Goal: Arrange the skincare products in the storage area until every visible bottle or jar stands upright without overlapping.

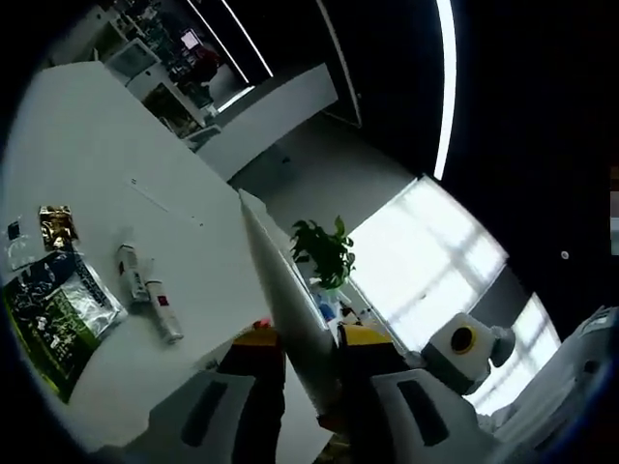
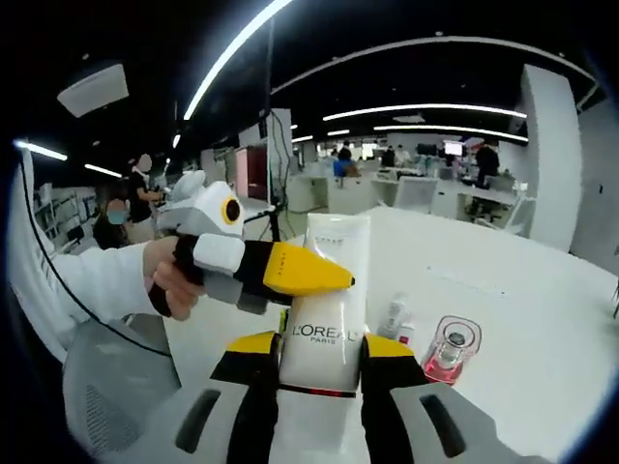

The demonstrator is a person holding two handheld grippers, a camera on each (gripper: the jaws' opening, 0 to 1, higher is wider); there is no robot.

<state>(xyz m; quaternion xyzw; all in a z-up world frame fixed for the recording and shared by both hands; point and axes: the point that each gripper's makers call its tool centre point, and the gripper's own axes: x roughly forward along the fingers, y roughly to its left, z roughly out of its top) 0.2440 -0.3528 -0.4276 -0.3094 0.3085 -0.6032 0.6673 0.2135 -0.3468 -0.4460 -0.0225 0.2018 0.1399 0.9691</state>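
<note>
Right gripper (image 2: pixel 319 362) clamps soft, light tube (image 2: pixel 329 290) at lower body; left gripper (image 2: pixel 334 278) pinches its middle; squashy, slick—hold low.

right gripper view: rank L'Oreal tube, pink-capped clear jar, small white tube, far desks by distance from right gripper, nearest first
1. L'Oreal tube: clamped between the right gripper's jaws, standing up.
2/3. Pink-capped clear jar and small white tube: on the white table, to the right of the jaws; too close to call.
4. Far desks: across the room, behind the table.
</note>
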